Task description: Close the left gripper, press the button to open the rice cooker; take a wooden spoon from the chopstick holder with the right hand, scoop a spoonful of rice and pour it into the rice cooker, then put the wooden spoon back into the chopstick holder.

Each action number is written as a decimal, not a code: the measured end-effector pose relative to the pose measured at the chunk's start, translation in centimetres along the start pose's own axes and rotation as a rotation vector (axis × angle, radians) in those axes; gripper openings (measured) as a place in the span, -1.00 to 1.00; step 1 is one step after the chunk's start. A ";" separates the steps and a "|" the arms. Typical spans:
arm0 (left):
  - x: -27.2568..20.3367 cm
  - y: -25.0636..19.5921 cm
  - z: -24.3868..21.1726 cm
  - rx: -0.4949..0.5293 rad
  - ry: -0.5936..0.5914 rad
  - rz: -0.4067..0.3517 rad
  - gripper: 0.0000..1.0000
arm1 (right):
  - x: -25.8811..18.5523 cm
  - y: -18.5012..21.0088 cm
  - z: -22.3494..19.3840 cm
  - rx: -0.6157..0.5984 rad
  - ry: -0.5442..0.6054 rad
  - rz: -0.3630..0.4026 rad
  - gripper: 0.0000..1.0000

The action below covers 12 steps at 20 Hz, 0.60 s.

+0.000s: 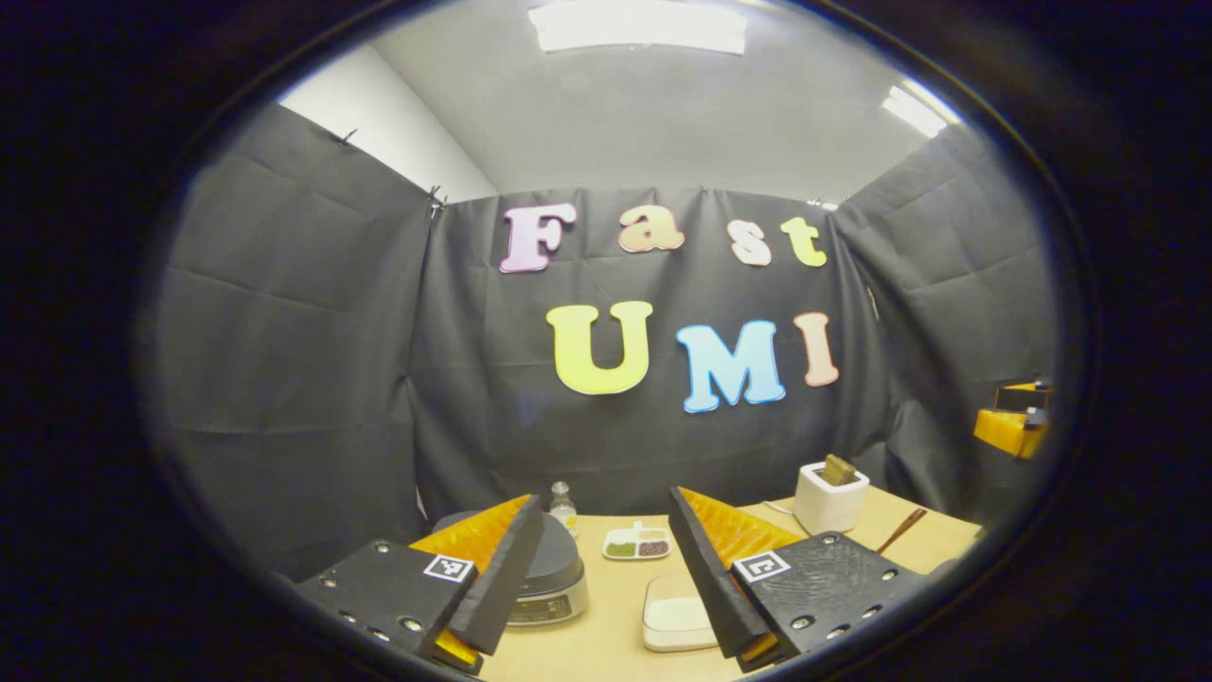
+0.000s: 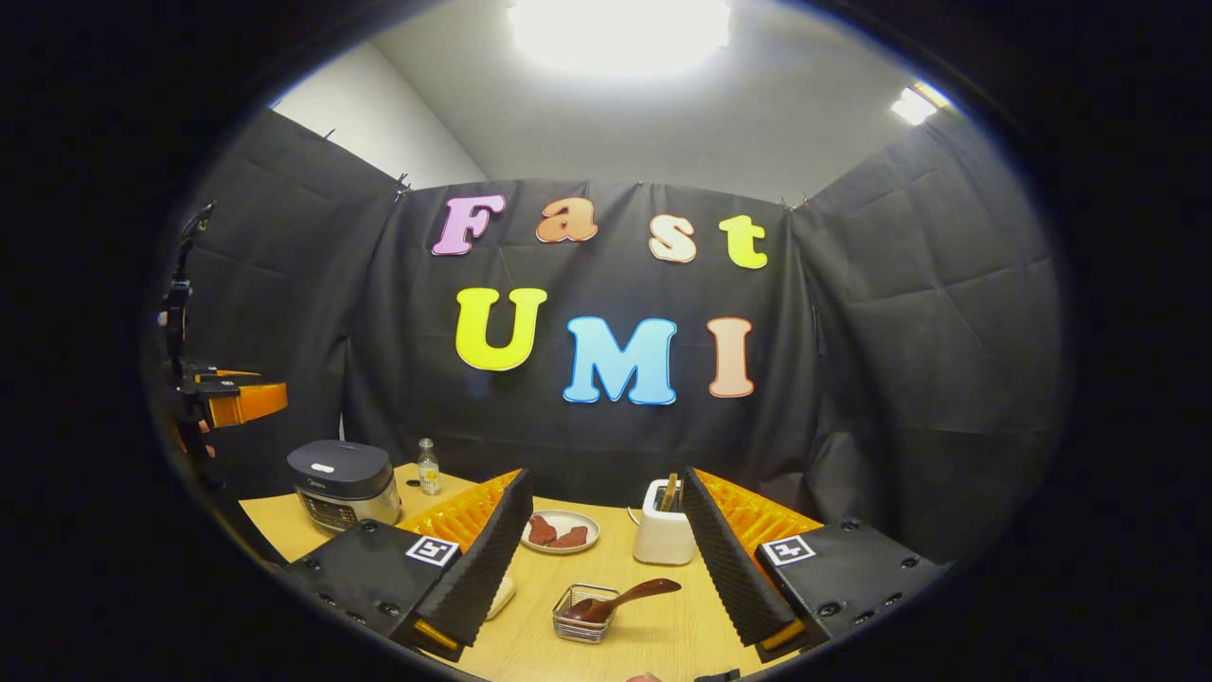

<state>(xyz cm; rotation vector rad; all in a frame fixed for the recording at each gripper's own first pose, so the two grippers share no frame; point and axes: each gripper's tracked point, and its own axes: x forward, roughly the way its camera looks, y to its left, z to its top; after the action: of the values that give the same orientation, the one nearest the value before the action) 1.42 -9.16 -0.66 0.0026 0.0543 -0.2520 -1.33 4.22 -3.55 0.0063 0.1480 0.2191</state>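
Wooden table, left gripper view: left gripper wide open, empty; cooker, lid down, beyond its left finger, its panel text unreadable; rice tray just right of cooker. Right gripper view: right gripper wide open, empty; holder well right of cooker; spoon resting in wire basket.

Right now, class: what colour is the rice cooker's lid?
Dark grey, over a silver body. The rice cooker shows best in the right gripper view.
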 end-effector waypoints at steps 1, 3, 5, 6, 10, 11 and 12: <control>-0.5 0.4 0.1 -0.002 0.001 -0.006 0.65 | -0.3 0.2 0.0 0.011 0.002 -0.011 0.99; -1.7 1.1 0.4 0.006 -0.003 -0.016 0.65 | -1.1 1.0 0.7 0.032 -0.020 -0.014 1.00; -2.5 2.0 0.9 0.028 -0.021 -0.019 0.66 | -1.7 0.9 0.9 0.039 -0.028 -0.041 0.99; -2.9 2.1 0.8 0.034 -0.021 -0.025 0.67 | -2.0 1.2 1.0 0.044 -0.032 -0.045 0.93; -3.9 2.4 1.0 0.023 -0.029 -0.045 0.65 | -2.8 2.0 1.3 0.033 -0.040 -0.056 0.99; -4.0 2.4 1.2 0.018 -0.033 -0.049 0.65 | -2.9 2.3 1.4 0.030 -0.039 -0.054 0.99; -4.0 2.5 1.1 0.016 -0.034 -0.051 0.65 | -3.0 2.3 1.5 0.026 -0.041 -0.055 0.99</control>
<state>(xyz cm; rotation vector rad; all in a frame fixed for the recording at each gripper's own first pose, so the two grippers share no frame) -1.81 -5.78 0.63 0.0130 0.0184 -0.3032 -4.49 5.87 -1.53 0.0325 0.1098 0.1621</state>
